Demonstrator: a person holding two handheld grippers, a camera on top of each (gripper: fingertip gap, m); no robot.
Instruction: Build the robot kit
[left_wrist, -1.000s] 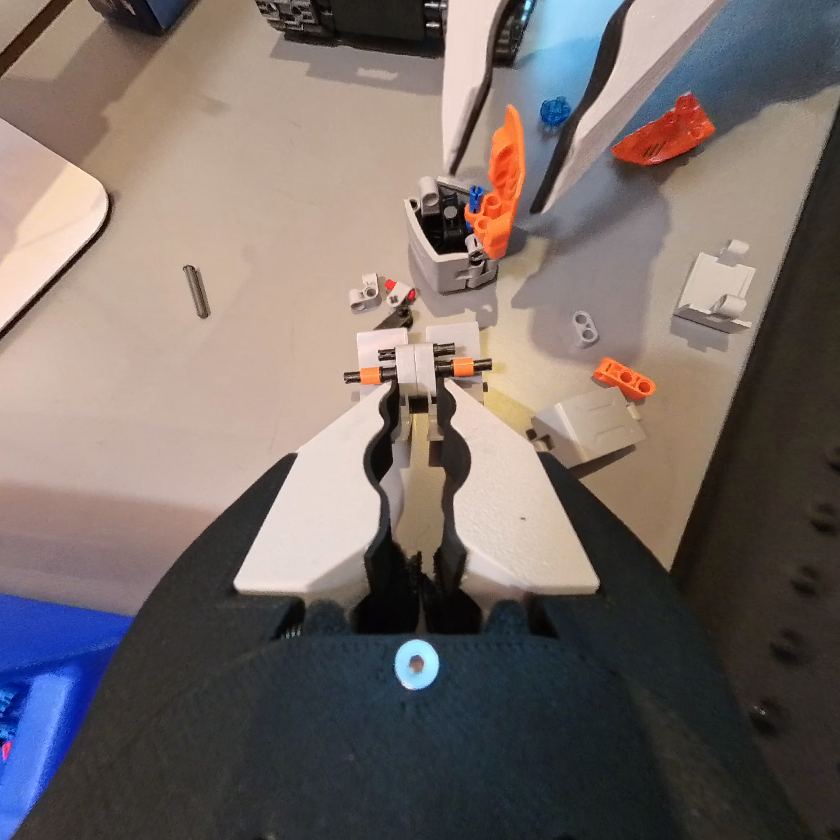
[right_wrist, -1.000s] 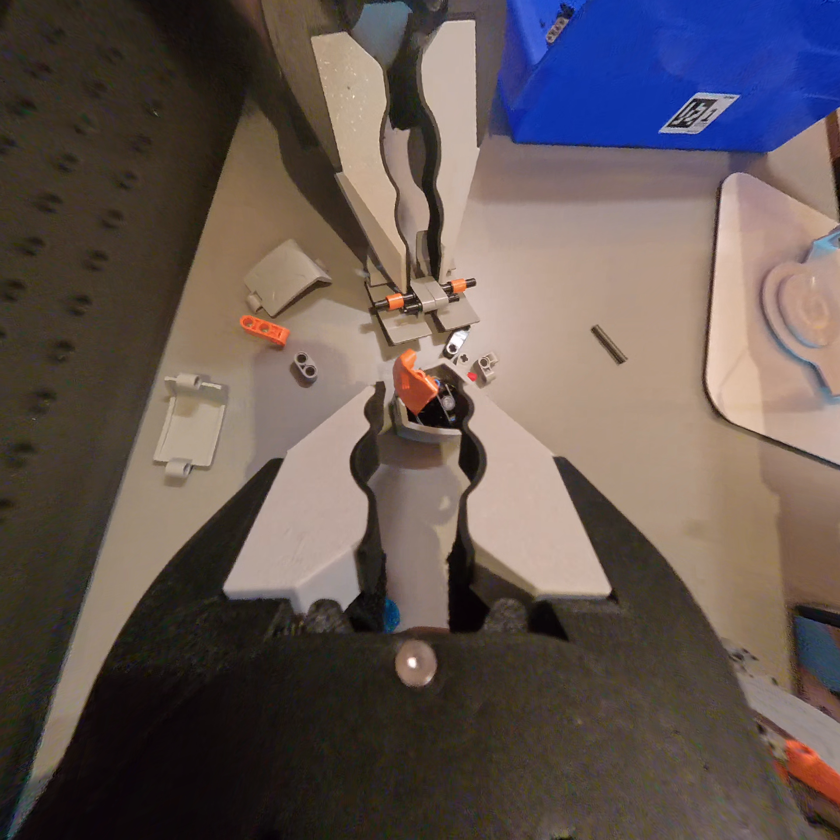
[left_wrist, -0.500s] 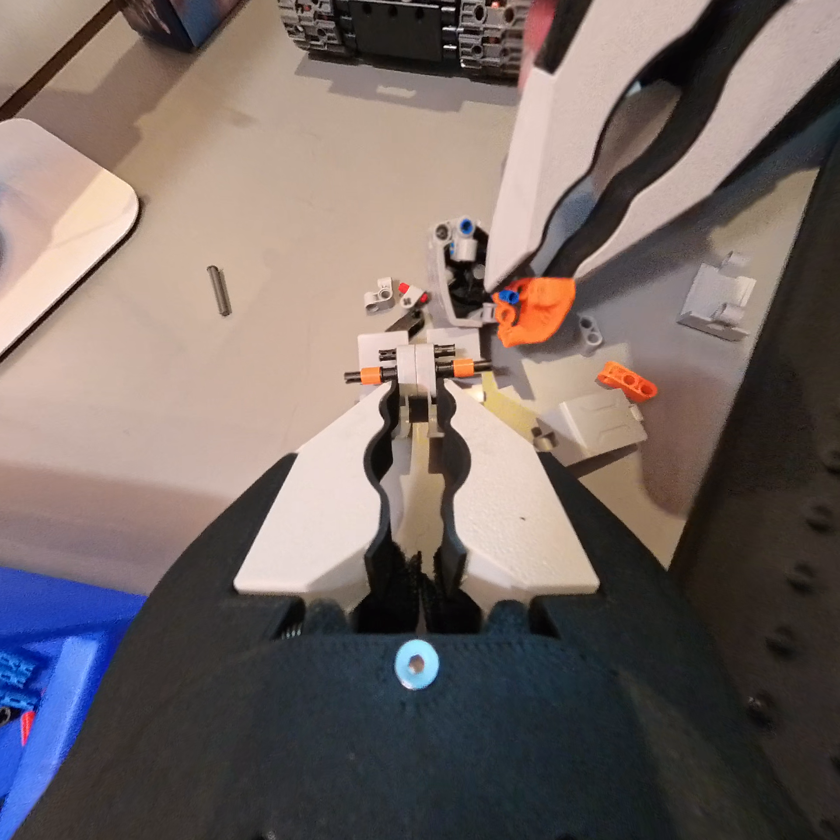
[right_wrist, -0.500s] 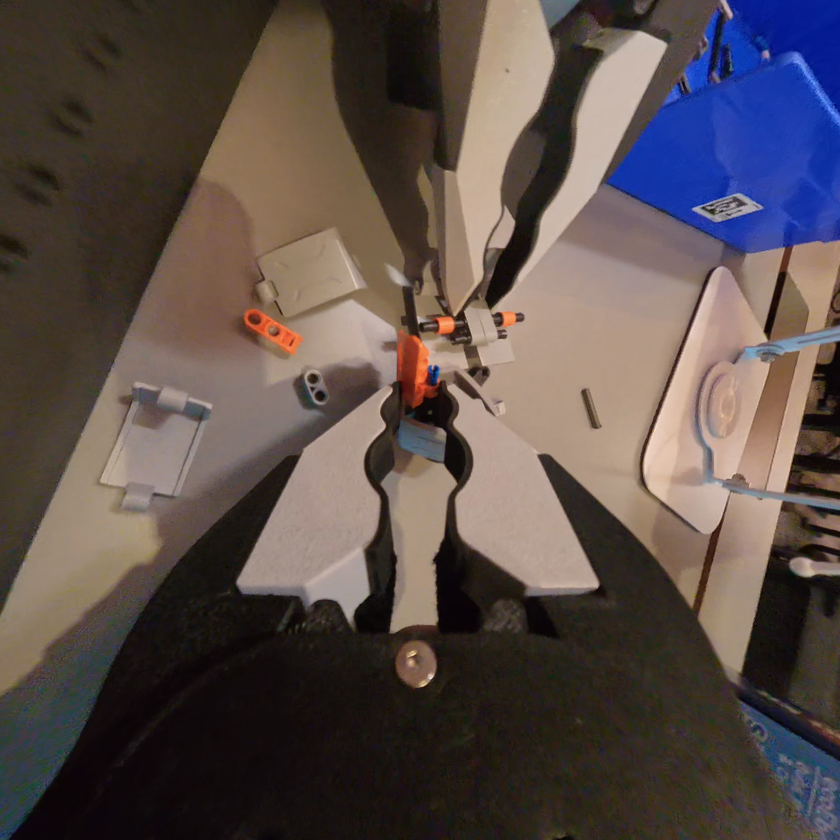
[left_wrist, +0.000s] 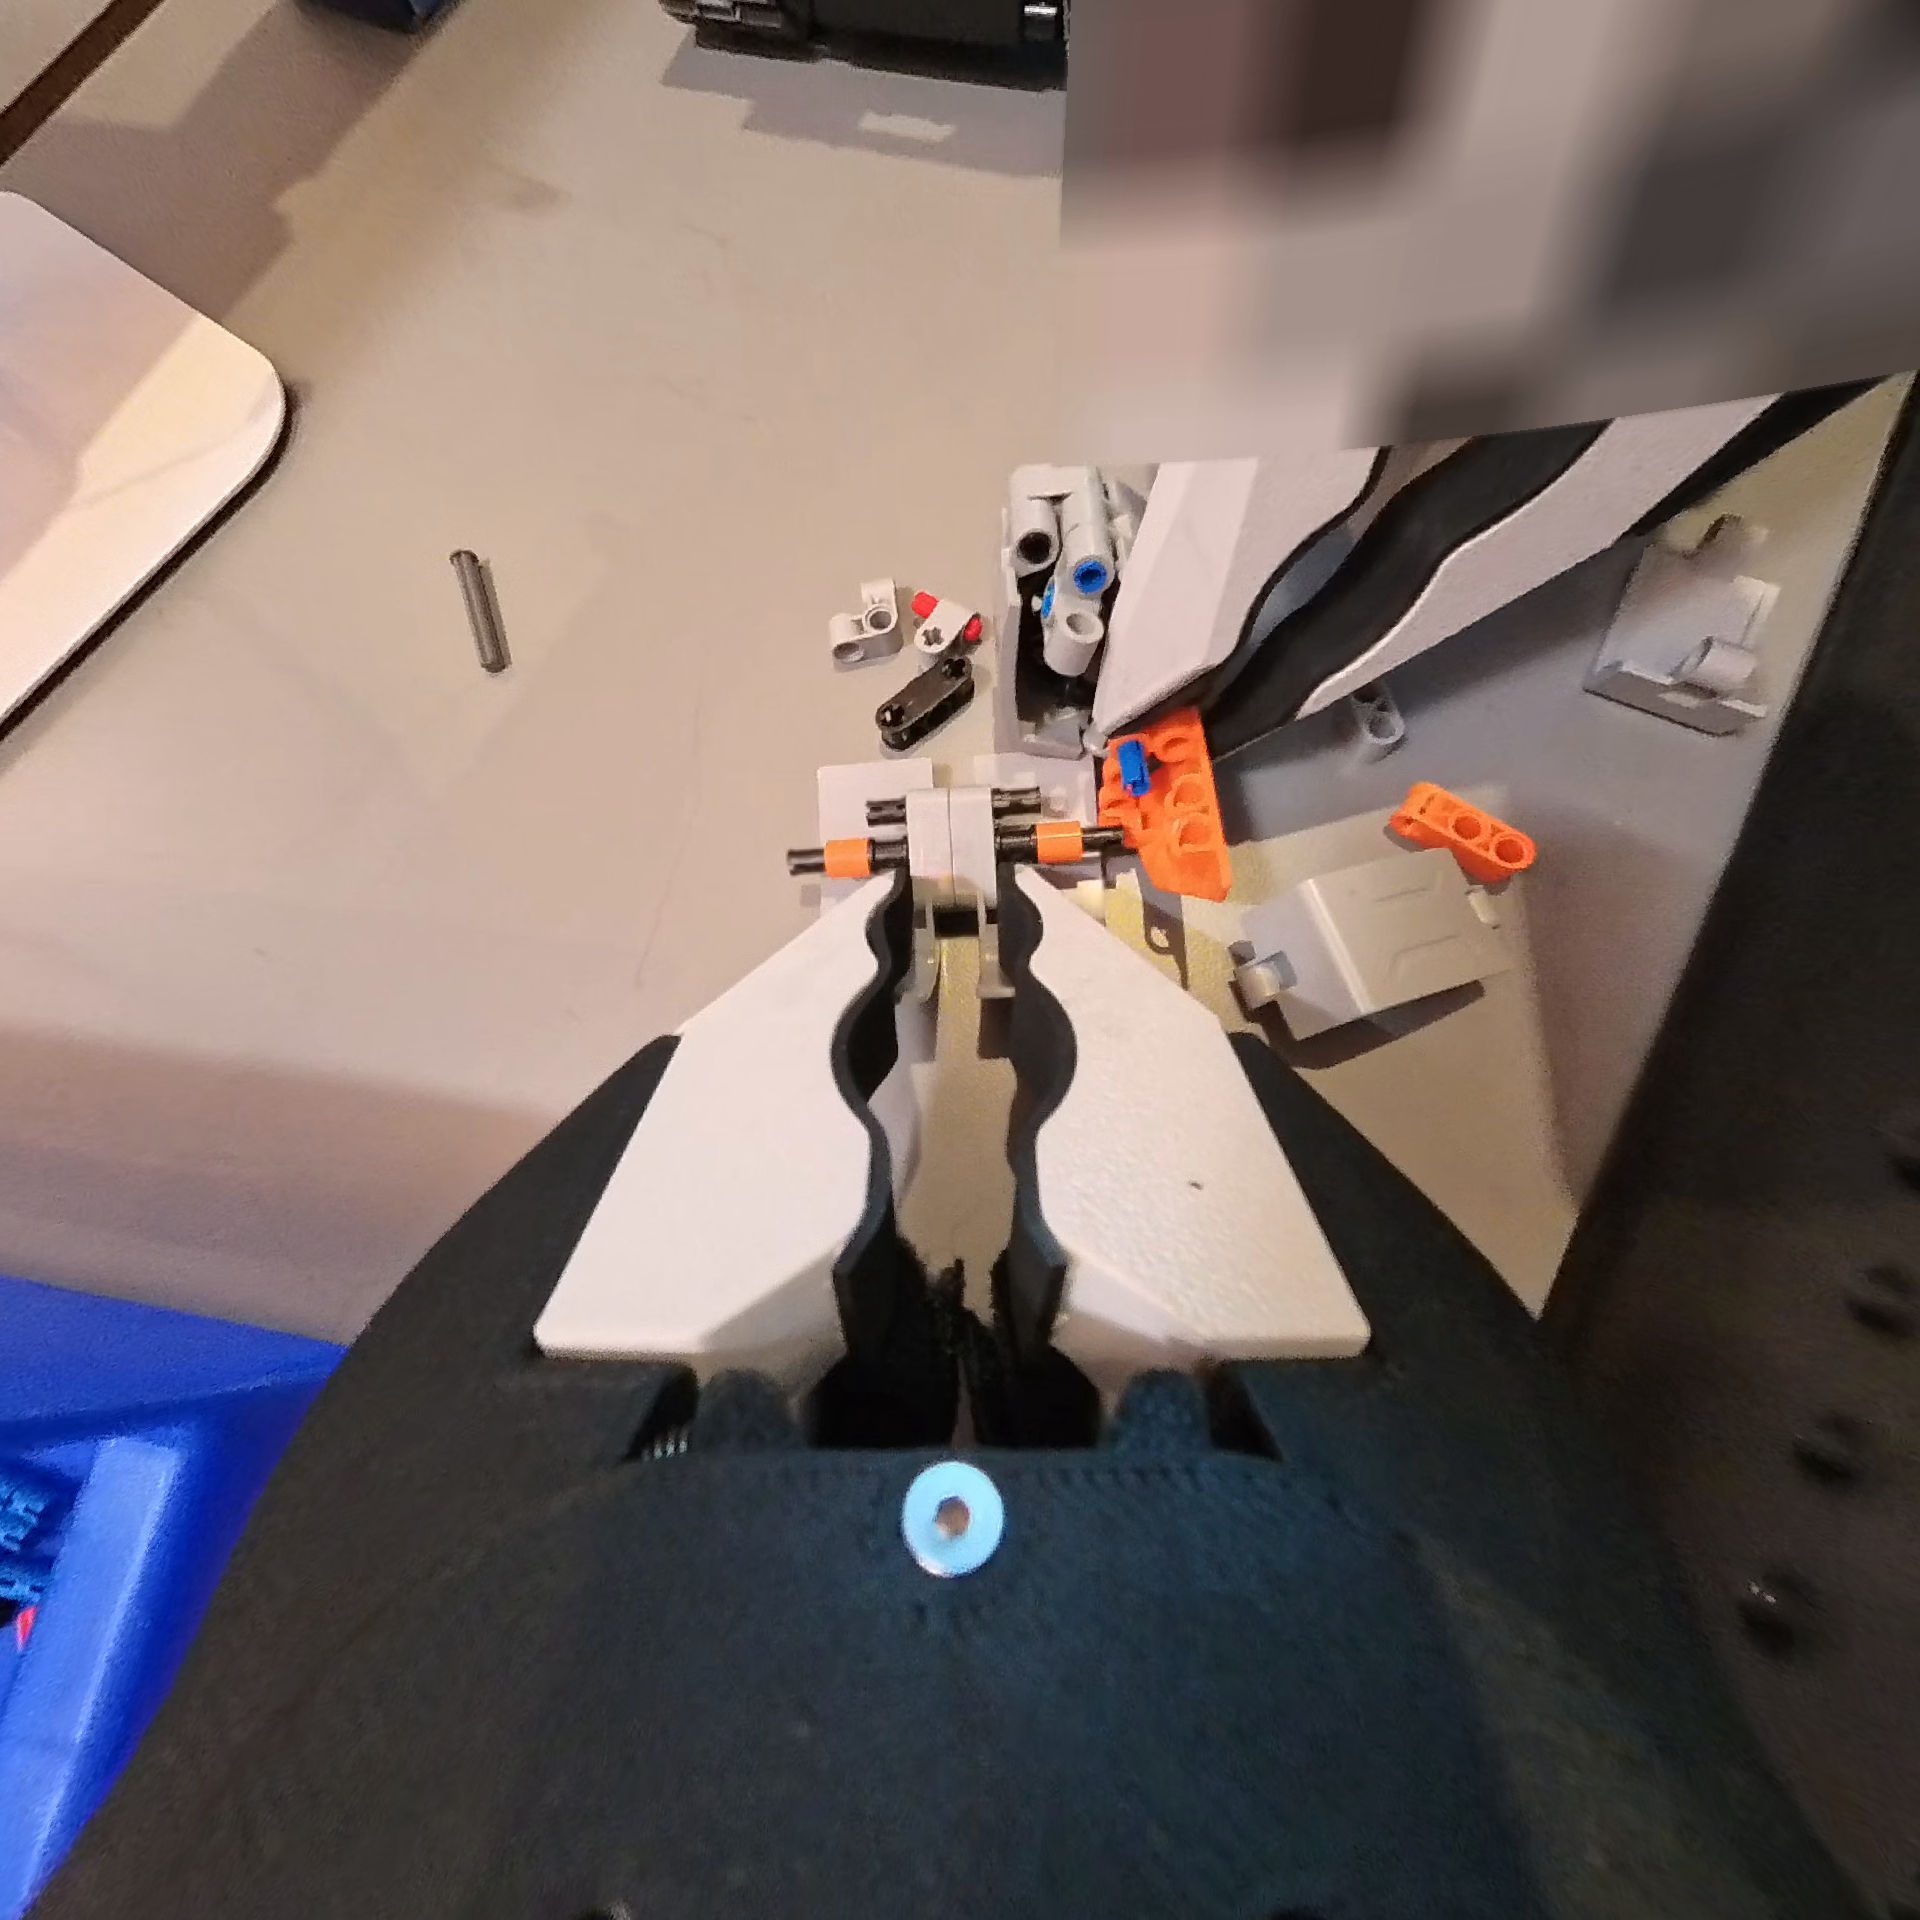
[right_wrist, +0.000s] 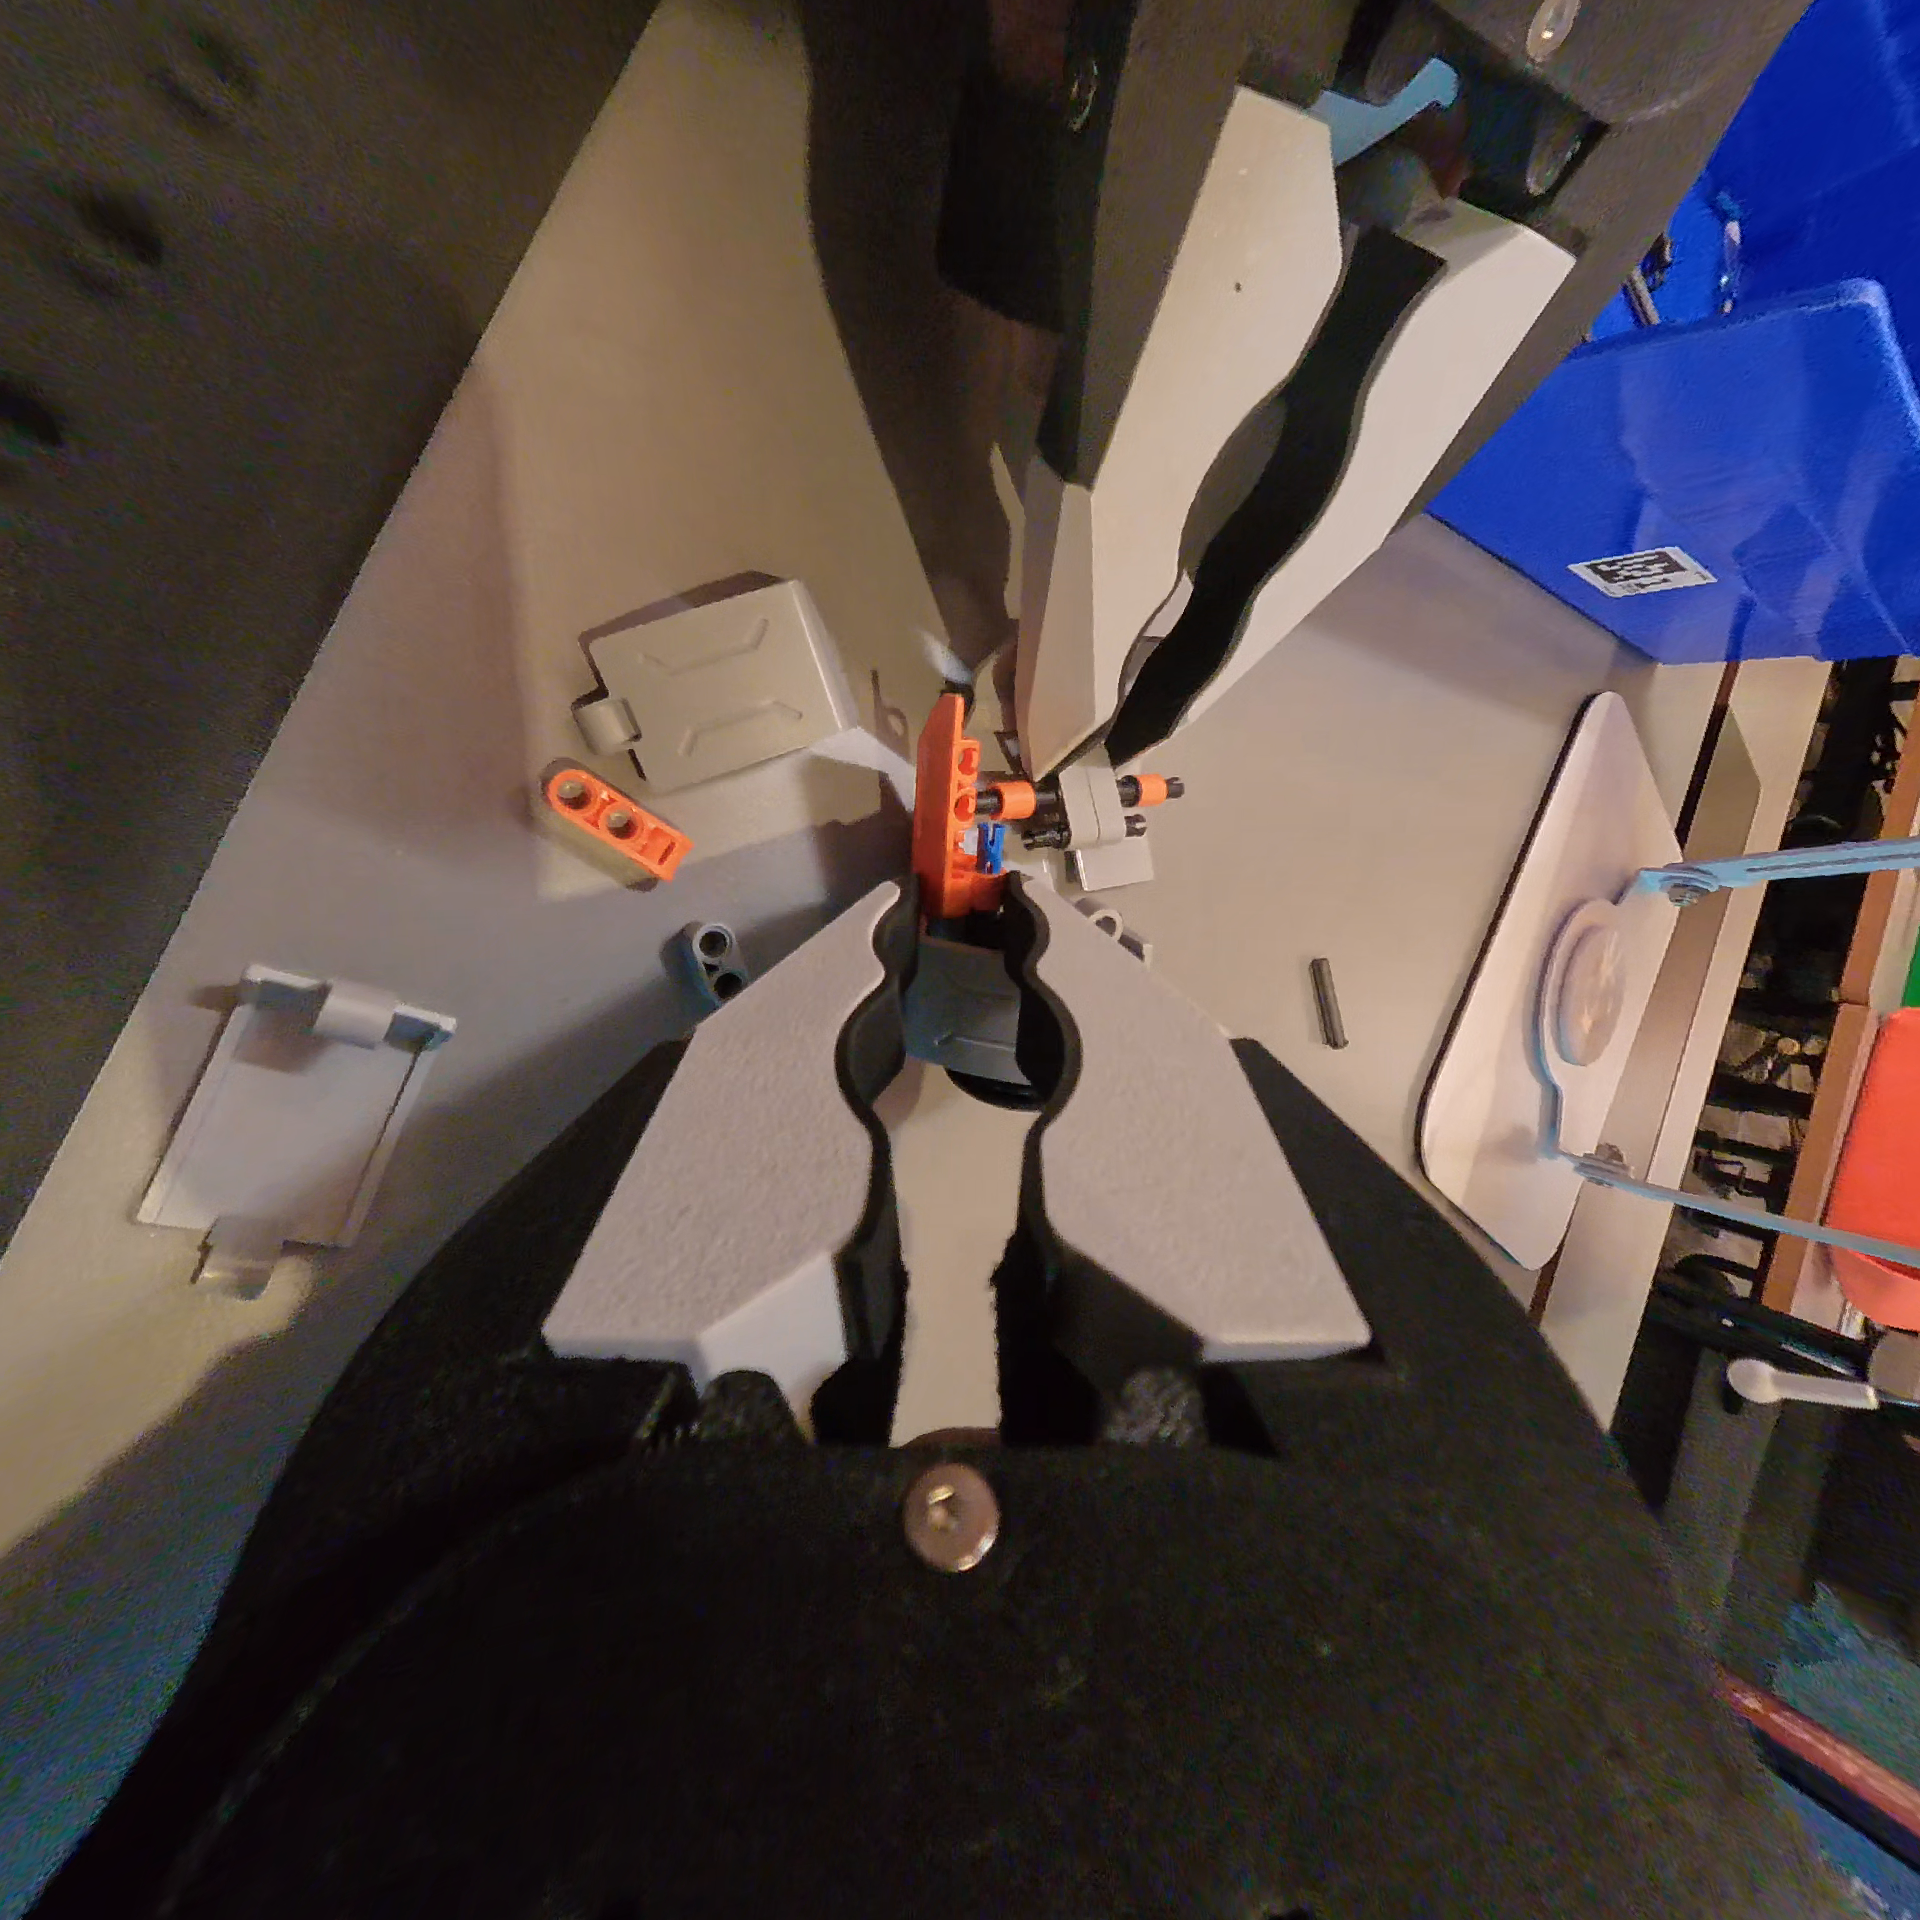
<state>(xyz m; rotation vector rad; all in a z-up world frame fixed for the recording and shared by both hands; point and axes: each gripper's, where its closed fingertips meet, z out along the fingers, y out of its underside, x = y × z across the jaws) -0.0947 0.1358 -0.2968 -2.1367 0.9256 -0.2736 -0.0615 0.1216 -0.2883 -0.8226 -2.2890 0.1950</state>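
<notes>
My left tongs (left_wrist: 951, 914) are clamped on a small grey brick assembly (left_wrist: 951, 847) crossed by black axles carrying orange bushes; it sits at the fingertips, just above the beige surface (left_wrist: 623, 416).

My right tongs (right_wrist: 961, 914) are clamped on a grey housing assembly (right_wrist: 961, 1013) with an orange perforated panel (right_wrist: 948, 821) standing at its front. The panel is tilted edge-on in the right wrist view. A blue pin (right_wrist: 992, 844) sticks out of it towards the left-hand piece.

The right end of the black axle (left_wrist: 1101, 836) meets the orange panel at one of its holes; I cannot tell whether it has entered or only touches.

Loose parts on the surface:
- grey curved panel (left_wrist: 1371, 945) and short orange beam (left_wrist: 1465, 831), right of the left tongs
- flat grey hinged plate (left_wrist: 1683, 655), farther right
- small grey two-hole connector (right_wrist: 712, 961), beside the right tongs
- light grey connectors with red tips (left_wrist: 904, 629) and a black liftarm (left_wrist: 925, 707), just beyond the held pieces
- dark axle (left_wrist: 480, 611), well apart to the left

A white tray (left_wrist: 125, 436) lies at far left, and a blue bin (right_wrist: 1714, 468) stands behind the left tongs.
</notes>
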